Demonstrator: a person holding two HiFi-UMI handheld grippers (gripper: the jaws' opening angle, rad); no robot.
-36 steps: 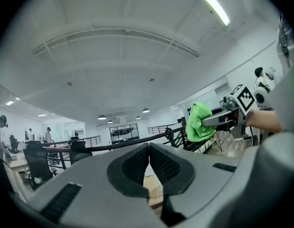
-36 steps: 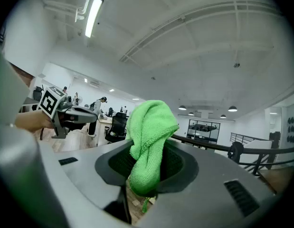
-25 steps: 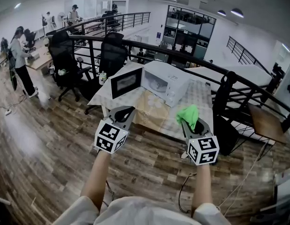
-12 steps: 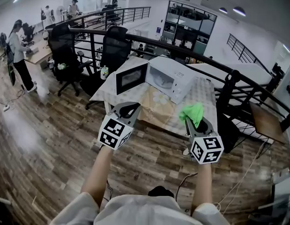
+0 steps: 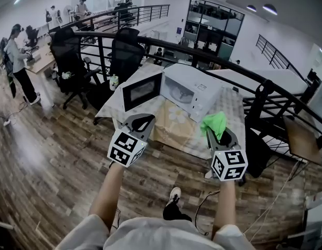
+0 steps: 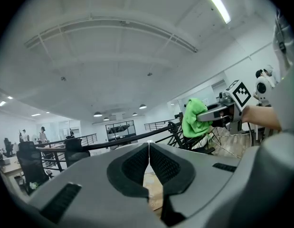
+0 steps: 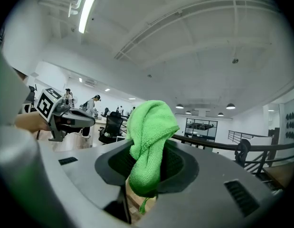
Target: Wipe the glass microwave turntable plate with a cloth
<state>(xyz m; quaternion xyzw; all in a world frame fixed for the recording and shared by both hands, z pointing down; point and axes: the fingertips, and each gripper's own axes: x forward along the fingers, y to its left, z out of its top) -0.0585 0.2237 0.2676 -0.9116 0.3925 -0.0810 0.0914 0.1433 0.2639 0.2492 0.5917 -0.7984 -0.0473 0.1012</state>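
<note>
Standing back from the table (image 5: pixel 227 110), I held both grippers out over the wooden floor (image 5: pixel 56 155). The white microwave (image 5: pixel 198 89) sat on that table with its door (image 5: pixel 142 90) swung open to my left. Low in its cavity lay a pale round shape, seemingly the glass turntable plate (image 5: pixel 177 95), though it was too small to be sure of.

My right gripper (image 5: pixel 218 133) was clamped on the green cloth (image 5: pixel 214 122). In the right gripper view the cloth (image 7: pixel 148 141) filled the gap between the jaws, a bunched end standing up above them and a short tail hanging below. The cloth was well apart from the plate, on the near side of the table's edge and right of the microwave's open front.

My left gripper (image 5: pixel 141 120) carried nothing. Its own view showed the jaws pressed together, pad against pad, and it was in front of the open door, not touching it. Two black office chairs (image 5: pixel 124 59) were behind the table by the railing (image 5: pixel 150 43).
</note>
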